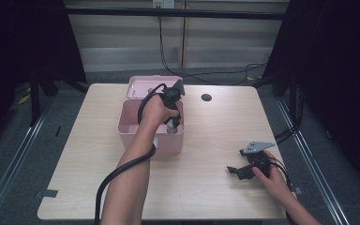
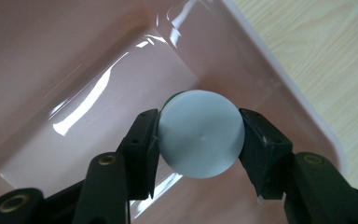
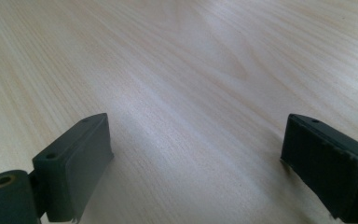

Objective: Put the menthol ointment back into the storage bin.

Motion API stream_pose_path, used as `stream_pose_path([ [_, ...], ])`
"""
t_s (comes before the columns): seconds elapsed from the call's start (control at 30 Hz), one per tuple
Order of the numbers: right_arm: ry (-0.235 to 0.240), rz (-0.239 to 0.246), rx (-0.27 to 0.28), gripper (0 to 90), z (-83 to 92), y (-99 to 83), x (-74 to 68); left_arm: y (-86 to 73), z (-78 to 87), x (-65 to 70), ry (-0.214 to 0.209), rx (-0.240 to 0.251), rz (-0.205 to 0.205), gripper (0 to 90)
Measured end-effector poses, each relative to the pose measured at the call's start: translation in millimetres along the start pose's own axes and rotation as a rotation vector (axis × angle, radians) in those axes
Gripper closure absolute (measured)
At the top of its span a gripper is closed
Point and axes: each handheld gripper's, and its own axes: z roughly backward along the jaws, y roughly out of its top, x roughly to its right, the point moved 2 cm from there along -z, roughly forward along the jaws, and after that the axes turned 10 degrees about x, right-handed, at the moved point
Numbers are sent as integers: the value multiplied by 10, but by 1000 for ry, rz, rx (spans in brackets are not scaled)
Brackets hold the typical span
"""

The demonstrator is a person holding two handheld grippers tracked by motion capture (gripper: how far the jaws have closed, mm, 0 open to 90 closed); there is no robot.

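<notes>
The left gripper clamps a round, smooth white cap inside the glossy pink plastic box; the right gripper gapes over woodgrain.

Light wood-grain table, rounded corners, centred in high view. Round dark grommet hole near far edge. Grey floor around table. Metal floor rails run along both sides. Black curtains at left and right. Pale panelled wall at rear; black horizontal bar across it. Black cables hang from wall, trail over floor. Tape pieces on floor at near left.
</notes>
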Motion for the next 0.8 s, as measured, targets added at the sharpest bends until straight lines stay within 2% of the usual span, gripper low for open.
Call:
stream_pose_path([
  [0.17,0,0,0,80,0,0,0,-32,-82,0,-9,-4,-39,502],
  [0.3,0,0,0,79,0,0,0,-47,-133,6,-5,21,-73,502],
  [0.4,0,-1,0,80,0,0,0,-50,-173,-5,-17,28,-134,502],
  [0.43,0,0,0,80,0,0,0,-54,-184,0,-18,29,-131,502],
  [0.67,-1,-2,-2,80,2,0,-1,-71,-264,-3,-23,40,-199,501],
  [0.73,0,0,0,80,0,0,0,-75,-279,4,-36,36,-207,502],
  [0.8,0,0,0,80,0,0,0,-75,-294,0,-45,34,-242,501],
])
